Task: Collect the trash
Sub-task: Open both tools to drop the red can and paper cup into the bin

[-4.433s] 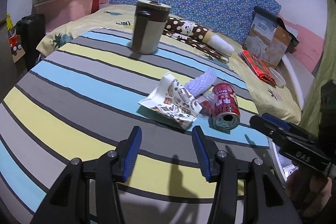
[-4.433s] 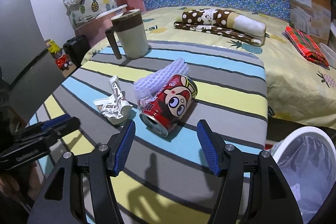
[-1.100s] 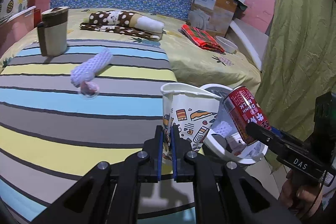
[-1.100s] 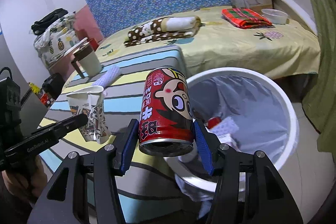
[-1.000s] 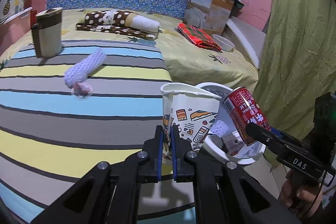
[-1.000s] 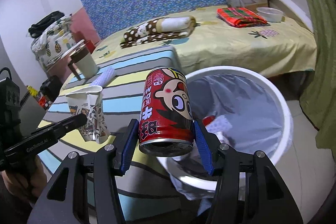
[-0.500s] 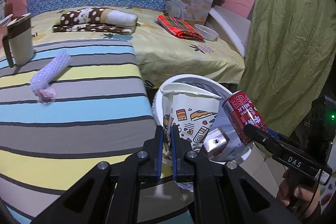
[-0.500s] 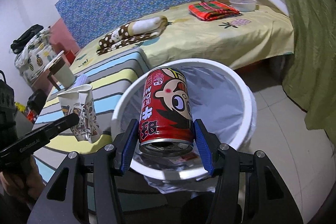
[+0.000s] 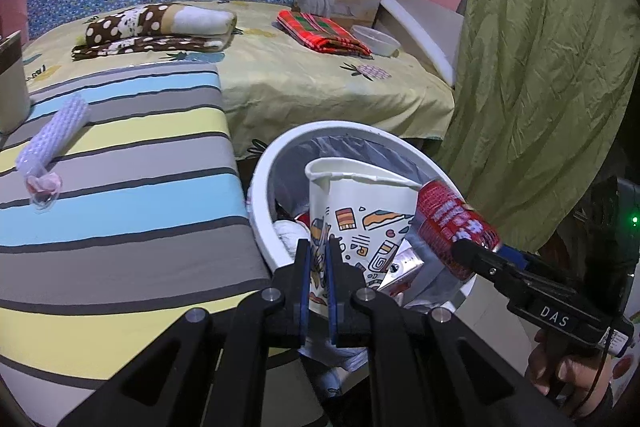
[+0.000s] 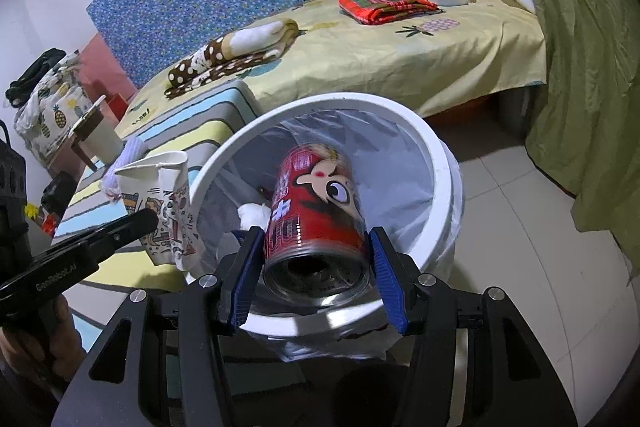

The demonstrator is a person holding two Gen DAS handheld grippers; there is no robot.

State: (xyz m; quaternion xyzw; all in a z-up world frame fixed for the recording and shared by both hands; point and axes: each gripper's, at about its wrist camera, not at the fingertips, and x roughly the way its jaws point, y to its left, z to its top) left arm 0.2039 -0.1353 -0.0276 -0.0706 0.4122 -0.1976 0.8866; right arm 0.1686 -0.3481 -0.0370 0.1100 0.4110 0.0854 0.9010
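Note:
My left gripper [image 9: 316, 275] is shut on a crushed printed paper cup [image 9: 360, 211] and holds it over the near rim of the white trash bin [image 9: 260, 187]. The cup also shows in the right wrist view [image 10: 160, 203]. My right gripper [image 10: 316, 279] has its jaws spread, and the red cartoon drink can [image 10: 316, 211] is blurred and tipping between them above the bin [image 10: 440, 163]. The can shows in the left wrist view [image 9: 456, 219]. A white foam net sleeve [image 9: 52, 139] with a pink plastic bit lies on the striped table [image 9: 120, 195].
The bin holds other trash in a clear liner. A beige mug [image 9: 12, 83] stands at the table's far left. Behind is a bed with a folded dotted blanket [image 9: 156, 27], a red plaid cloth [image 9: 320, 35], a bowl and a cardboard box. A green curtain [image 9: 540, 67] hangs at the right.
Both grippers moved right, over the bin. My right gripper's jaws have opened and the can is slipping free, tilted and blurred. The left gripper still pinches the cup.

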